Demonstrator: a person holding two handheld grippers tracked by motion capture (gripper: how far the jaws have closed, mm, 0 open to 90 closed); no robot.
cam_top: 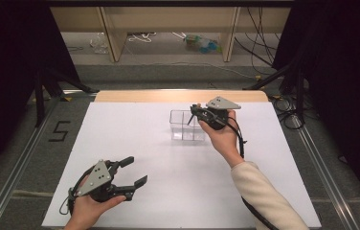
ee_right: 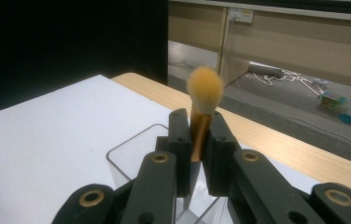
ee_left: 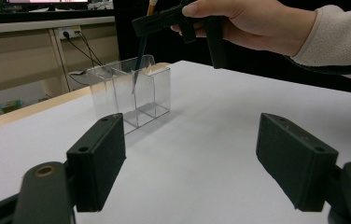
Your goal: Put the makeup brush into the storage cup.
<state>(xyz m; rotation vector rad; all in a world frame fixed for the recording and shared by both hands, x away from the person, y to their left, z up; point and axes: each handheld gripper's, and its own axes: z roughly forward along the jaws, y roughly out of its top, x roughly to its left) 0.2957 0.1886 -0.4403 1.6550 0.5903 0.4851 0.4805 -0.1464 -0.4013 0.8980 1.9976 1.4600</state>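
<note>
The makeup brush (ee_right: 202, 109) has a fluffy orange-tan head, a copper-coloured ferrule and a dark, slim handle that tapers to a point. The right gripper (ee_right: 197, 135) pinches it at the ferrule, jaws pressed onto it from both sides, bristles up. In the left gripper view the handle (ee_left: 138, 60) hangs nearly upright, slightly tilted, with its tip down inside the clear acrylic organizer (ee_left: 131, 93); which compartment it enters I cannot tell. In the high view the right gripper (cam_top: 198, 115) hovers over the organizer (cam_top: 183, 125), which stands on the white table cover (cam_top: 135, 139) towards the far side, right of centre.

The left gripper (cam_top: 137, 171) rests low near the front left part of the cover, its jaws spread wide with nothing between them.

The cover is bare between the two grippers and to the organizer's left and front. The wooden table edge (cam_top: 178, 96) runs just beyond the organizer, and the cover's right edge lies well apart from it.
</note>
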